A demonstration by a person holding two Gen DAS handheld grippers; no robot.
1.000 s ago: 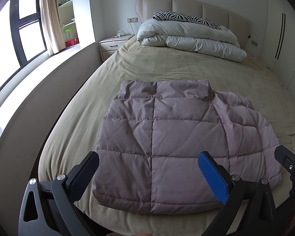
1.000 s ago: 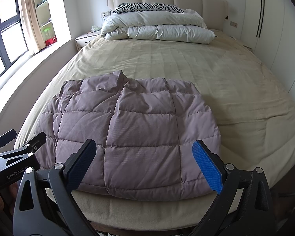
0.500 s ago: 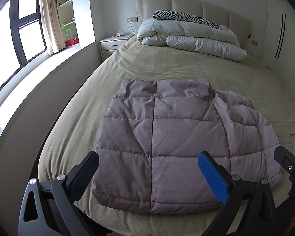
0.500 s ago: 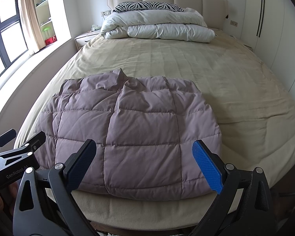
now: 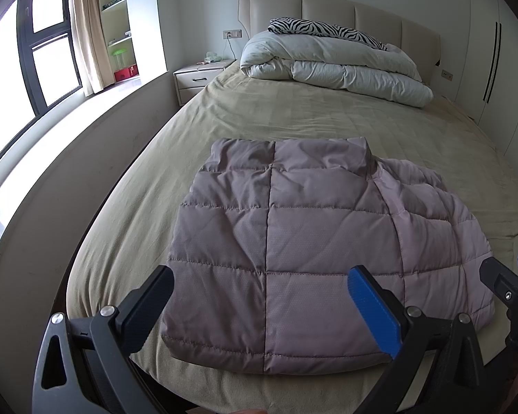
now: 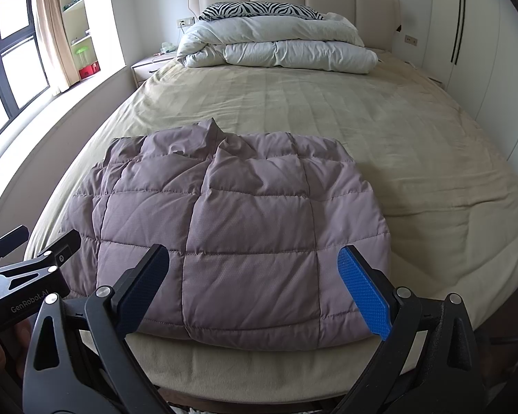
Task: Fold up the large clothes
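A mauve quilted puffer jacket lies folded into a rough rectangle near the foot of the bed; it also shows in the right wrist view. My left gripper is open and empty, held just above the jacket's near edge. My right gripper is open and empty, also over the near edge, to the right of the left one. The left gripper shows at the left edge of the right wrist view.
The bed has a beige sheet. A folded white duvet and a zebra pillow lie at the headboard. A nightstand and a low wall stand left, wardrobe doors right.
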